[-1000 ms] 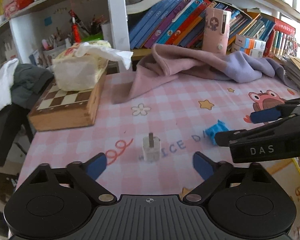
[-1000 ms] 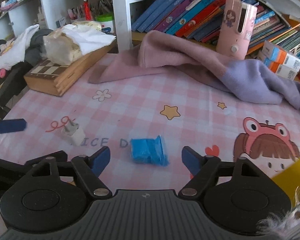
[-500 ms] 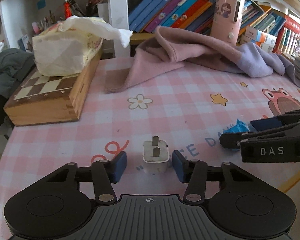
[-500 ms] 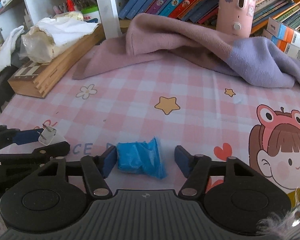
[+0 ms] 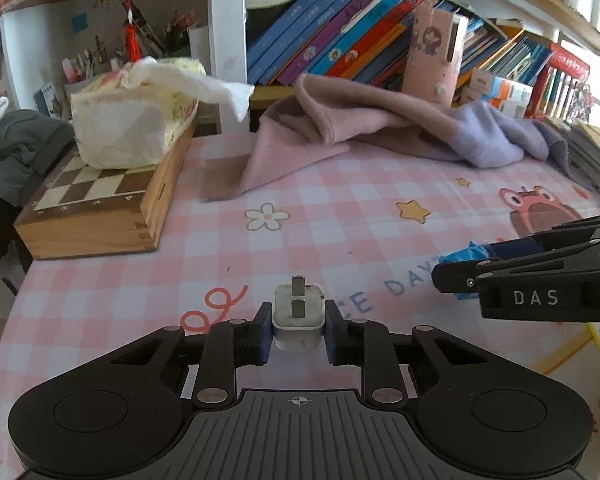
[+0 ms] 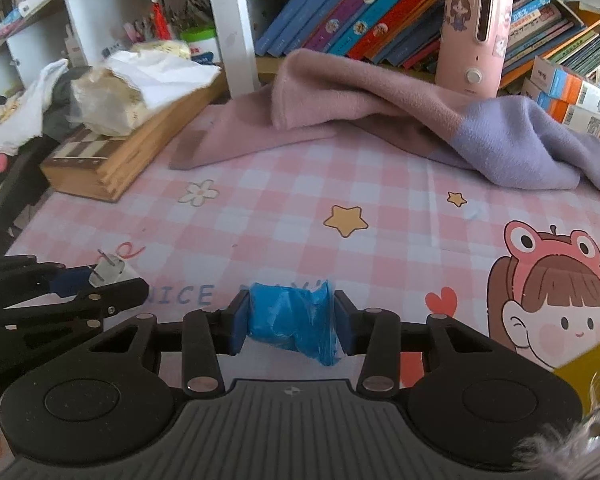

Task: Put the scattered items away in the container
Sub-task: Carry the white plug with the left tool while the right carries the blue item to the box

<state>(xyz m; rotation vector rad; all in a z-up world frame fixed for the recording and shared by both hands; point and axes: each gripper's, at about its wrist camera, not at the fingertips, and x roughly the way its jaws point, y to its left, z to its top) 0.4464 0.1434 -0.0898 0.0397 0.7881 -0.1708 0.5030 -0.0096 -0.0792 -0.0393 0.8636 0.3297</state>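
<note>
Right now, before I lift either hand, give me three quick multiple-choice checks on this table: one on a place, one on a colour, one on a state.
1. The tissue pack sits on:
A. the wooden chessboard box
B. the pink and purple blanket
C. the bare tablecloth

2. The crumpled packet between the right gripper's pads is:
A. yellow
B. blue
C. white

3. The left gripper is:
A. wide open above the white plug adapter
B. shut on nothing
C. shut on the plug adapter

Answers:
1 A, the pack rests on the chequered lid.
2 B, it is bright blue; the jaws are closing on it.
3 C, both pads press the adapter's sides, prongs upward.
</note>
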